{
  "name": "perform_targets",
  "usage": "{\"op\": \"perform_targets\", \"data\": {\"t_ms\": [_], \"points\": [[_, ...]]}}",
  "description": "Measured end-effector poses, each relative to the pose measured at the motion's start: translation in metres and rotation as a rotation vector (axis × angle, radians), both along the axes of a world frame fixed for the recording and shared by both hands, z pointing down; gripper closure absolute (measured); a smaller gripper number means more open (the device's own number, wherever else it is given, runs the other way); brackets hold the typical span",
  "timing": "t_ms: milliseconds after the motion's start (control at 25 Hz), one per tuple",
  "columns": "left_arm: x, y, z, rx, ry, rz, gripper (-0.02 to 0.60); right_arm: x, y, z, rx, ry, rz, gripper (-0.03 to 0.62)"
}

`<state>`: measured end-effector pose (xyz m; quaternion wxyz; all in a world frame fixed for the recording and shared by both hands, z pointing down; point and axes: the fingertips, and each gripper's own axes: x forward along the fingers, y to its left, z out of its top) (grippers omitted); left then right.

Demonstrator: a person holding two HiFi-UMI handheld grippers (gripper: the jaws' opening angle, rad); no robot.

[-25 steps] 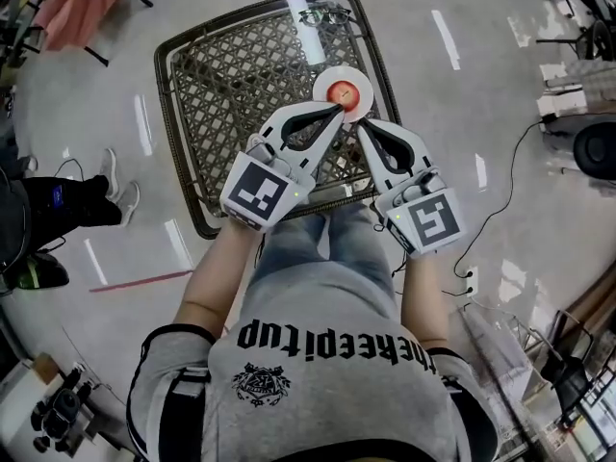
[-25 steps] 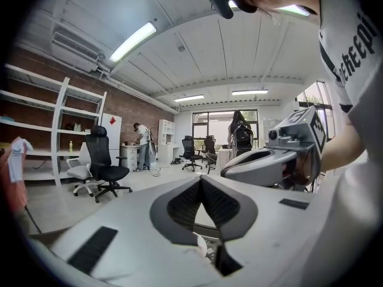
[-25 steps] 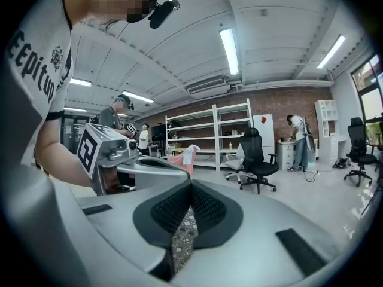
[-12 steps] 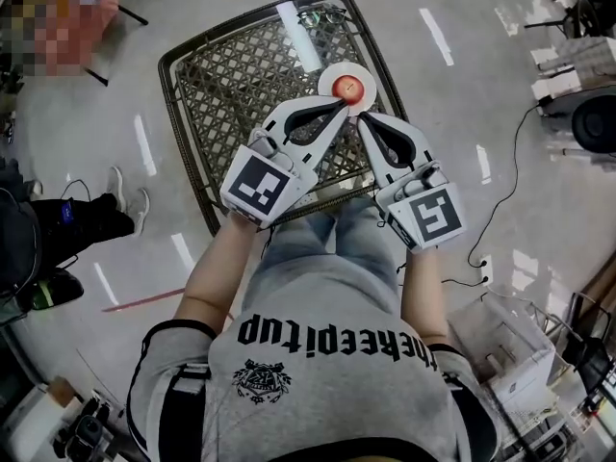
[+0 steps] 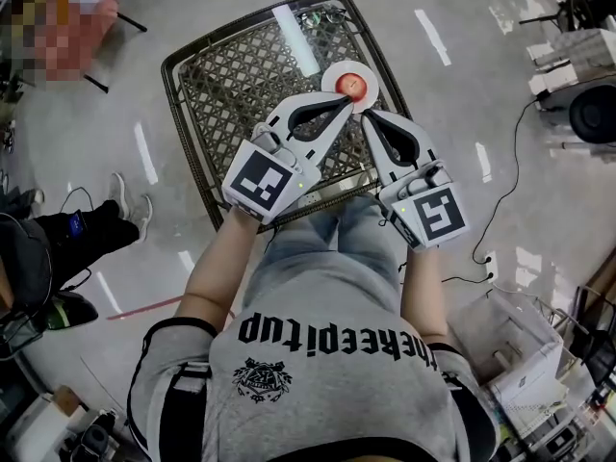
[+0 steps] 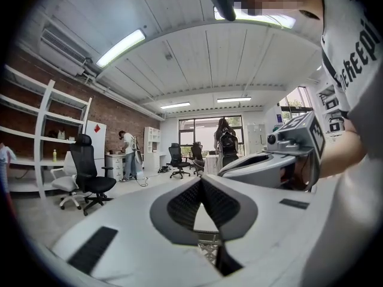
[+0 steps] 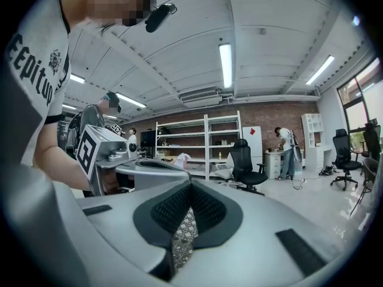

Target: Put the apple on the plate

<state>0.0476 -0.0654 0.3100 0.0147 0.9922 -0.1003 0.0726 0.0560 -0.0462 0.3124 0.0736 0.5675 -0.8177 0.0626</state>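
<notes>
I'm in an open office-cum-lab here: brick wall [image 7: 287, 115], white shelving [image 7: 197, 139], black swivel chairs [image 7: 246, 163], strip lights [image 7: 226, 57] overhead, someone [image 7: 286, 150] working at the far side.

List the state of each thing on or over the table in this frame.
apple: lying on the plate, not gripped.
plate: flat on the table, near its edge, with the apple on it.
left gripper: jaws together, empty, tip beside the plate.
right gripper: jaws together, empty, tip beside the plate.
table: upright.
</notes>
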Motion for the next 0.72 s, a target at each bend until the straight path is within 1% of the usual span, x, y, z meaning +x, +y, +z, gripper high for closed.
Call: {"op": "perform_targets", "data": {"t_ms": [480,720], "points": [[-0.0021,-0.0015,-0.0059,0.008,0.017,0.000,0.563,-0.0033,0.0013,-0.0059,0.020,0.009,0.000,0.600],[-0.0032,-0.0006,-0.0069,0.009,0.016,0.002,0.563,-0.0054,0.0035,-0.0053,0.006,0.020,-0.001,0.600]]}}
